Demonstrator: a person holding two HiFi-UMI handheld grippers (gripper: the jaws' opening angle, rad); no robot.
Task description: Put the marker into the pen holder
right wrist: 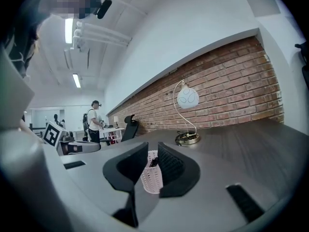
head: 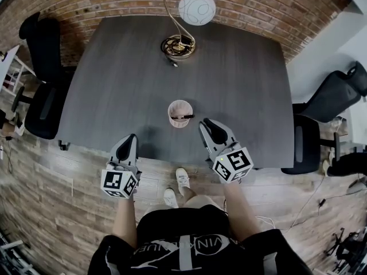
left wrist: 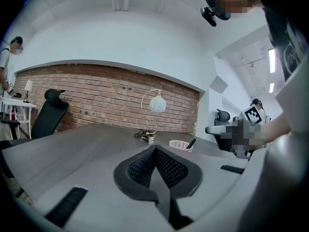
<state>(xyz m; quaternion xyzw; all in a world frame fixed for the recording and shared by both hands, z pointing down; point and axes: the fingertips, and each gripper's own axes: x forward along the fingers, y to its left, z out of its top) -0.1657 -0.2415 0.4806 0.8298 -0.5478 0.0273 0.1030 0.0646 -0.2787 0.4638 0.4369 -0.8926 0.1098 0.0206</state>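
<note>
**Marker sits in the holder; right tongs need to clear**
On the grey table (head: 114, 85), the left gripper (head: 131, 138) is closed and empty. The right gripper (head: 207, 124) is narrowly parted and holds nothing, just beside the mesh pen holder (head: 174, 109), where the black marker (head: 183, 117) leans on the rim. The right tongs are best drawn straight away without nudging the light holder.

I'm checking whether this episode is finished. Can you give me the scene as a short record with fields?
marker: in the pen holder, one end sticking out over the rim
pen holder: upright on the table
left gripper: jaws together, empty, at the table's near edge
right gripper: jaws apart, nothing held, just right of the pen holder
lamp: at the far edge
</note>
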